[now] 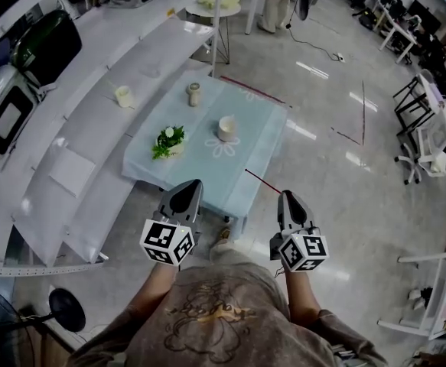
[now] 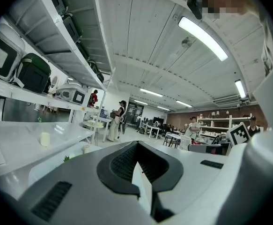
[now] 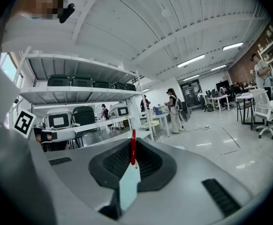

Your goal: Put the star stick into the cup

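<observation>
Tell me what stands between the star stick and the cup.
Nothing visible does. The star stick is clamped in the right tool, and only bare table lies between its tip and the cup. The plant sits off to the left.

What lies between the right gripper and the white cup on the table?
Only the red stick that the right gripper holds, reaching toward the cup; past its tip the table is bare. The head view shows it.
</observation>
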`<state>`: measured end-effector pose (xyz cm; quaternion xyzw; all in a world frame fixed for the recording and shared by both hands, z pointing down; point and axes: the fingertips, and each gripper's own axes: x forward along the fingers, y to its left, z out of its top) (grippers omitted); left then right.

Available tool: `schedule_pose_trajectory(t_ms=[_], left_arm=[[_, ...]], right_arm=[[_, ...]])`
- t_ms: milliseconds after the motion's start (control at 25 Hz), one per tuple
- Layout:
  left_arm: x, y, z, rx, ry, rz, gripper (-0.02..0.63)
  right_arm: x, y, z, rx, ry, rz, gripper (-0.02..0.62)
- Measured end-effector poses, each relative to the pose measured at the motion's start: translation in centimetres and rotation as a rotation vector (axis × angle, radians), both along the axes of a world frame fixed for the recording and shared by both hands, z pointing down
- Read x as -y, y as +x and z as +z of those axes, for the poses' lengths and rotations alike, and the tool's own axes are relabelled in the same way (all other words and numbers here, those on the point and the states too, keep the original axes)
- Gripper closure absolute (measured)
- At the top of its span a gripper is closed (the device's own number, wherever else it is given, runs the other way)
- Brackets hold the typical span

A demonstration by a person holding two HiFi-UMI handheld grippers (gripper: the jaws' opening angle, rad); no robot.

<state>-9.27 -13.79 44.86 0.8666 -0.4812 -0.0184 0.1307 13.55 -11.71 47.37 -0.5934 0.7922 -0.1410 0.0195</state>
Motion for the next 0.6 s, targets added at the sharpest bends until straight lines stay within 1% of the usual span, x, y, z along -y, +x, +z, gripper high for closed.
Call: schedule_pose_trajectory(t_ms=[360,600], left_arm=[[7.6,1.1,-0.7,0.013,-0.005,-0.064,0.584],[11.4,1.7,-0.3,0.012,-0.011,-0.116,0.584]], right_arm=[[9.6,0.8,-0.7,0.022,0.010,-0.072,0.575],[14.4,1.4,-0.6,0.033,0.013,-0.120,0.575]])
